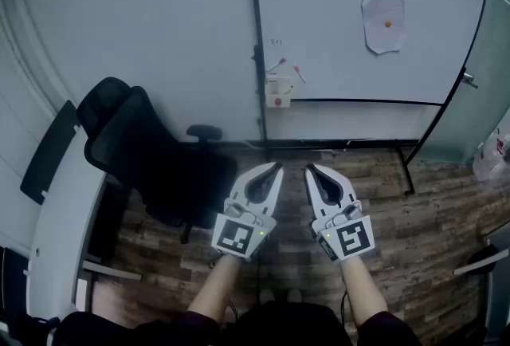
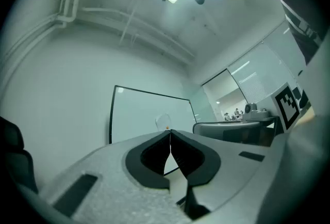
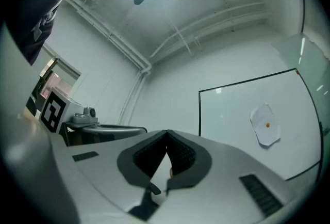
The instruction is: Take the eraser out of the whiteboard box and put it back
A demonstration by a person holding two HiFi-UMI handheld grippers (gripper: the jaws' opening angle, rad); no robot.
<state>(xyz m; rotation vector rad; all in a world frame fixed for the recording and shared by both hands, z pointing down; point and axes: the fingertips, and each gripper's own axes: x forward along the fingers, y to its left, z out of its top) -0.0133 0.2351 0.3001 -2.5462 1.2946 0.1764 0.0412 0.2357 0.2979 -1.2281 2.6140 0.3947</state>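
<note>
The whiteboard (image 1: pixel 351 25) stands on a black frame against the wall ahead. A small white box (image 1: pixel 277 88) with a red spot hangs at its lower left corner. I cannot make out the eraser in it. Both grippers are held side by side low in the head view, pointing at the board and well short of it. My left gripper (image 1: pixel 278 166) is shut with nothing in it, its tips meeting (image 2: pixel 170 131). My right gripper (image 1: pixel 309 167) is also shut and empty (image 3: pixel 166 133). The whiteboard shows far off in both gripper views (image 2: pixel 147 114) (image 3: pixel 242 114).
A black office chair (image 1: pixel 135 141) stands left of the grippers on the wood floor, beside a white desk (image 1: pixel 60 213). A paper sheet (image 1: pixel 383 21) with an orange magnet hangs on the board. Two markers (image 1: pixel 280 64) stick above the box. The board's stand feet (image 1: pixel 408 169) reach forward.
</note>
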